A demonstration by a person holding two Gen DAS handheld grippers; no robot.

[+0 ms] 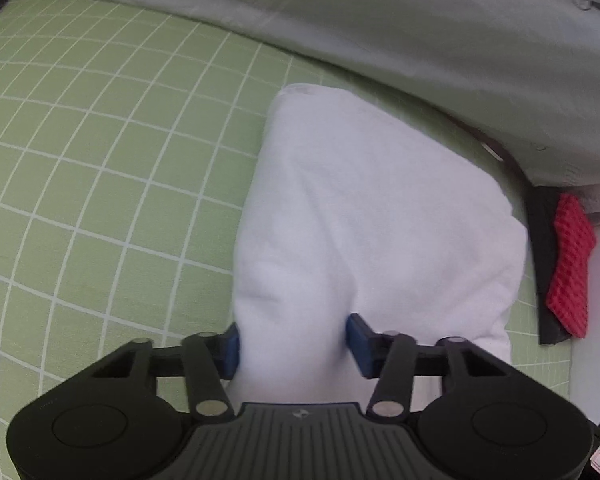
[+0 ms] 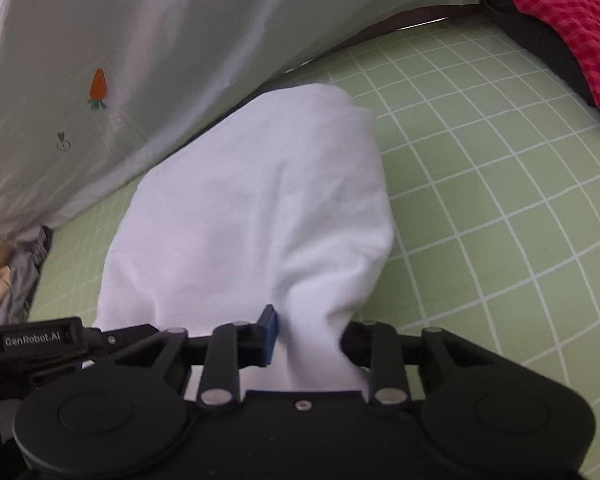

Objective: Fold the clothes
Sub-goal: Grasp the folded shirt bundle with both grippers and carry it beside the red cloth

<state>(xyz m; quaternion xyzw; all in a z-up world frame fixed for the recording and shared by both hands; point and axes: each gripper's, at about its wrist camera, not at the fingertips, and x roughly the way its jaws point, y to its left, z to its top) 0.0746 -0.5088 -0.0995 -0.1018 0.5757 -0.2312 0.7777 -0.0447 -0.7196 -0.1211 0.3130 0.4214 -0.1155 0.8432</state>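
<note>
White cotton garment (image 1: 364, 216) pinched in both left gripper (image 1: 292, 340) and right gripper (image 2: 308, 336); I'd lift evenly, folding its near edge over toward the far side.

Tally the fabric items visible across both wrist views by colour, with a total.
White: 1, the white garment pinched at its near edge by the left gripper and the right gripper
Red checked: 1, the red cloth
Pale grey with carrot print: 1, the grey sheet
Green grid: 1, the green bedsheet
Total: 4
</note>
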